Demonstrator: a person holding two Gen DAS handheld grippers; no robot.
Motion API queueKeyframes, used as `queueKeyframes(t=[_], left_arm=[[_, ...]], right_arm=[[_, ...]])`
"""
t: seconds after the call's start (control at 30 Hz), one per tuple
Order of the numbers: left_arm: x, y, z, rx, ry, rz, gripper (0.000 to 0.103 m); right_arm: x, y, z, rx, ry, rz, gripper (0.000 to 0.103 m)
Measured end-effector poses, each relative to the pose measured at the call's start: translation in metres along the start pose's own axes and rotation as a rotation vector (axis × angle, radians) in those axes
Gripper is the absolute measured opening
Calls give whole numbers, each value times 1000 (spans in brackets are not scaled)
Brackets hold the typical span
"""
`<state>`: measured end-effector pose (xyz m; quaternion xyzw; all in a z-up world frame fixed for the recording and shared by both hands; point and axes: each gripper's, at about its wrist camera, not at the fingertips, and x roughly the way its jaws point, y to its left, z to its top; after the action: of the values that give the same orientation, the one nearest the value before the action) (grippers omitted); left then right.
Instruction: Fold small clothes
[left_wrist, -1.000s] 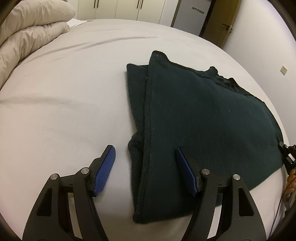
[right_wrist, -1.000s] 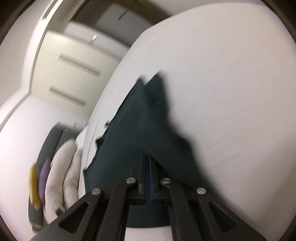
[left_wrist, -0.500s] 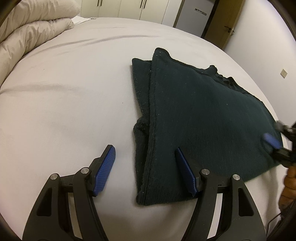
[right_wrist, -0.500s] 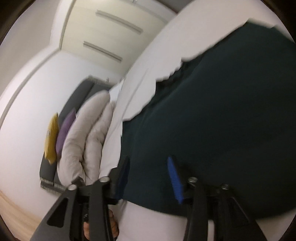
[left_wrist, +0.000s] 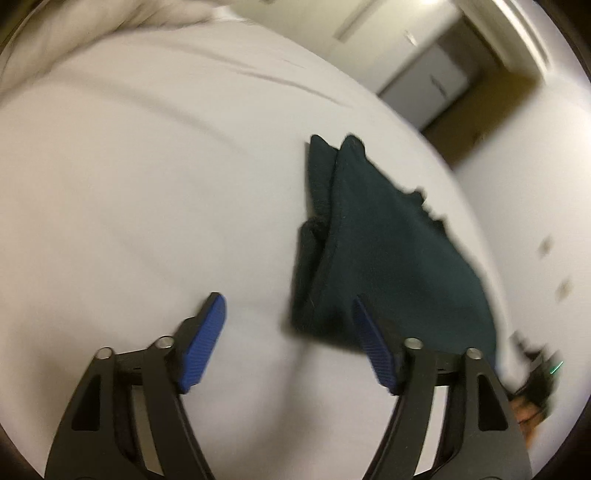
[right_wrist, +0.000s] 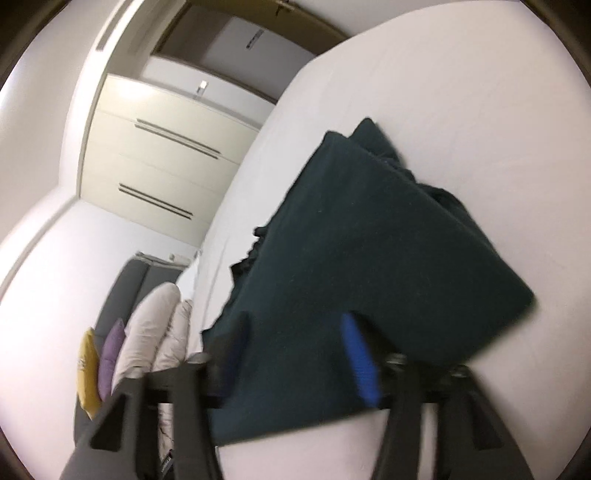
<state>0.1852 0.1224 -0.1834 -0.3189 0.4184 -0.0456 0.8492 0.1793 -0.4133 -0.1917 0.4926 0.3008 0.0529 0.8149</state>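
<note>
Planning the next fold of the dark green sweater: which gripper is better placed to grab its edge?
Right, probably: the right gripper straddles the dark green sweater, jaws opening. The left gripper mostly frames bare bedsheet.

A big white bed (right_wrist: 461, 92) fills the right of the frame. Cream cupboards (right_wrist: 159, 155) stand at the upper left. A yellow pillow (right_wrist: 86, 373) and a purple pillow (right_wrist: 109, 358) sit at the lower left.

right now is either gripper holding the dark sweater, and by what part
Nothing is held. The left gripper and the right gripper both have jaws opening, pads apart, over the folded dark green sweater, which lies free on the bed.
</note>
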Motion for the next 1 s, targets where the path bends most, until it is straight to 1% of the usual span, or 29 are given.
queueKeyframes(t=[0.03,0.1,0.13,0.2,0.27,0.3,0.37,0.57,0.63,0.7,0.77,0.8,0.83,0.9,0.93,1.0], left_arm=[[-5,3,-5,-57,1,-39,78],[-8,3,-15,-120,24,-84,83],[-8,1,-19,-140,35,-107,84],[-5,-2,-28,-210,44,-166,85],[0,-7,-32,-232,43,-169,89],[2,-10,-33,-233,29,-161,93],[7,-14,-32,-250,21,-153,94],[40,-21,-13,-372,61,-236,93],[47,-20,-5,-416,60,-250,93],[53,-17,1,-480,57,-289,91],[59,-13,5,-518,61,-317,78],[65,-10,5,-542,72,-335,64],[71,-6,7,-555,87,-348,47],[81,1,7,-571,108,-356,30],[84,4,7,-574,108,-361,24],[87,4,8,-552,99,-357,21]], right_arm=[[-3,4,-4,-3,7,21,62],[-5,11,-11,-14,20,44,62],[-4,17,-15,-19,29,64,62],[13,33,-24,-24,44,94,62],[18,41,-29,-30,61,114,62],[17,43,-30,-30,69,121,62],[20,47,-34,-30,80,130,62],[28,61,-38,-47,108,153,62],[33,69,-39,-57,118,162,62],[43,79,-40,-77,130,165,62],[50,88,-40,-97,142,166,62],[57,93,-40,-108,152,165,62],[63,98,-40,-118,161,163,62],[74,108,-42,-146,182,158,62],[83,115,-43,-166,199,158,62],[103,126,-46,-200,248,156,62]])
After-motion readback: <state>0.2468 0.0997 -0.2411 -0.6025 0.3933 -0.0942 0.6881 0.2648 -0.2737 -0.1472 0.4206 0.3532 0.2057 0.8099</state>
